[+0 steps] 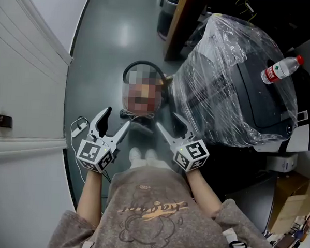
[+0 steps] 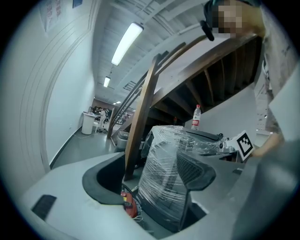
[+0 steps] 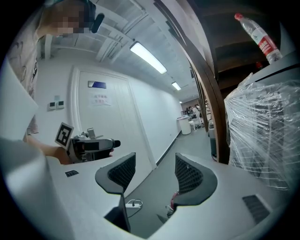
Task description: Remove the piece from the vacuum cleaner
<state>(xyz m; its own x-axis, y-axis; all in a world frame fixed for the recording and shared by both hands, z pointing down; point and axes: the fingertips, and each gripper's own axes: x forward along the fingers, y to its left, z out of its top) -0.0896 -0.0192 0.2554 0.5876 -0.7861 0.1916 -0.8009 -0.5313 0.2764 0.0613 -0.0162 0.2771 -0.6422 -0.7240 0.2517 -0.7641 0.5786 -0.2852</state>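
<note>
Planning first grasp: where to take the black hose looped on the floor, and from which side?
Take the black hose at the top of its arc, from above, jaws across the tube. That stretch shows clear against the floor; both ends are blurred out, so their joints can't be judged. The left gripper and right gripper both stand open and empty.

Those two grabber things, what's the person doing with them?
A person stands holding a gripper in each hand. The left gripper and the right gripper are both open and empty, held above the floor and aimed at the vacuum cleaner lying just ahead of the person's feet. Neither touches it, so pulling the piece off has not started yet. To the right sits a big plastic-wrapped machine with a water bottle on top.
</note>
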